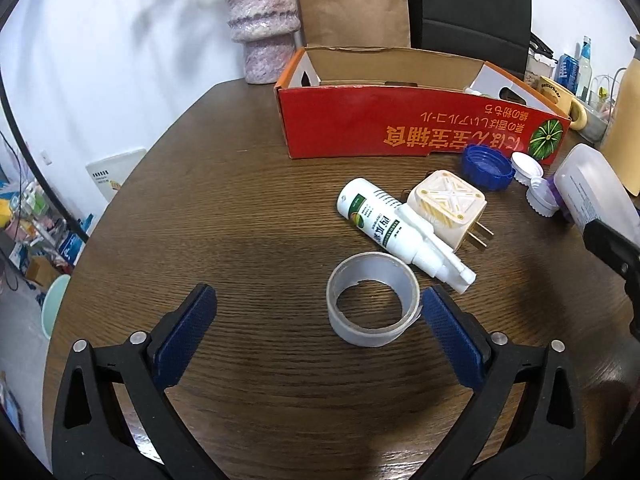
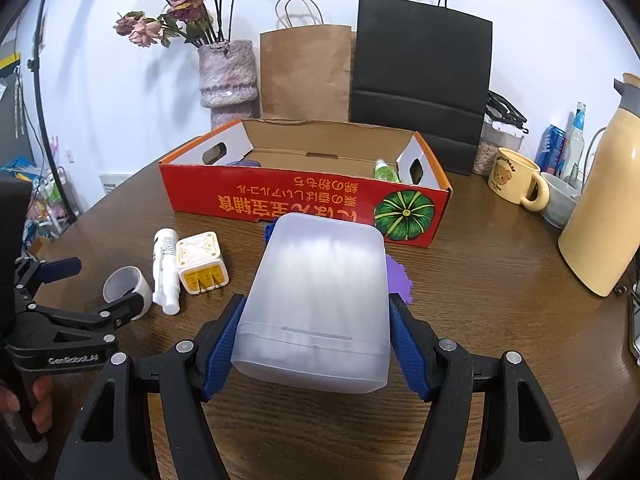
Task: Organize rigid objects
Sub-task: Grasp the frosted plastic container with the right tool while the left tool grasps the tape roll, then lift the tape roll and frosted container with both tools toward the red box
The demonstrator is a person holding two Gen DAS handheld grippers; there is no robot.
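While right tongs (image 2: 312, 344) clamp frosted box (image 2: 320, 300) | left tongs (image 1: 320, 312) gape; tape roll (image 1: 372, 300) between

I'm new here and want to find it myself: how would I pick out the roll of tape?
Start at the red cardboard box on the round wooden table. Nearer than it lie a white spray bottle and a plug adapter. The tape roll beside them is the only hollow translucent ring.

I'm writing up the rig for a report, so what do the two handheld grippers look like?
Both match: the left gripper and right gripper have black, matte, triangular-cutout jaws with silver rivets and textured blue pads. The right wrist view shows white "GenRobot.AI" lettering on the left one's black body. No cables or sleeves show.
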